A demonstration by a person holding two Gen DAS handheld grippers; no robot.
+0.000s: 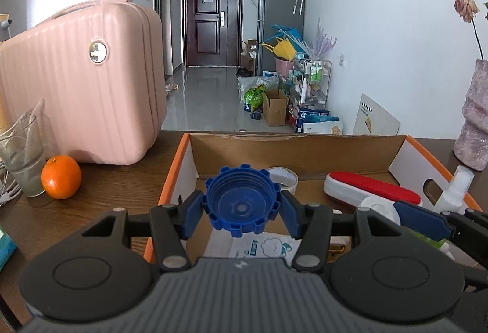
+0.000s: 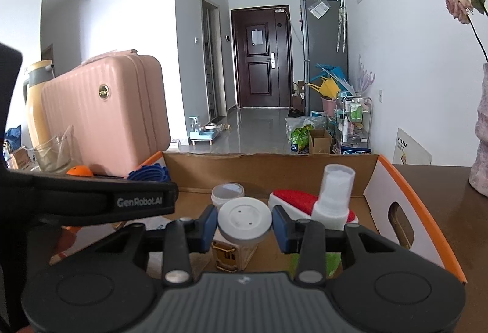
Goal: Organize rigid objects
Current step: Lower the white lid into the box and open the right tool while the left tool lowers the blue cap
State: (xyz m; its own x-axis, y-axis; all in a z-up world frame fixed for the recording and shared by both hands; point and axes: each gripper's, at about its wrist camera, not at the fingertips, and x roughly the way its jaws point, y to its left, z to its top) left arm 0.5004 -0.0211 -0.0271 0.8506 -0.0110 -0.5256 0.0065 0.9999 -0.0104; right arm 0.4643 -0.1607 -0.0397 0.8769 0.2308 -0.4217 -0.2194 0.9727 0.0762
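The left gripper [image 1: 241,206] clenches a blue cap [image 1: 242,200] over the cardboard box's [image 1: 305,150] left edge; the right gripper [image 2: 245,224], grasping a white lid [image 2: 245,221], hangs nearer its middle.

Dark wooden desk [image 1: 128,180], bearing an open orange-rimmed cardboard box [image 1: 335,150] in the middle; left of it an upright pink suitcase [image 1: 91,88], an orange [image 1: 61,177] touching a glass [image 1: 23,162]; far right, a mottled vase [image 1: 475,119].
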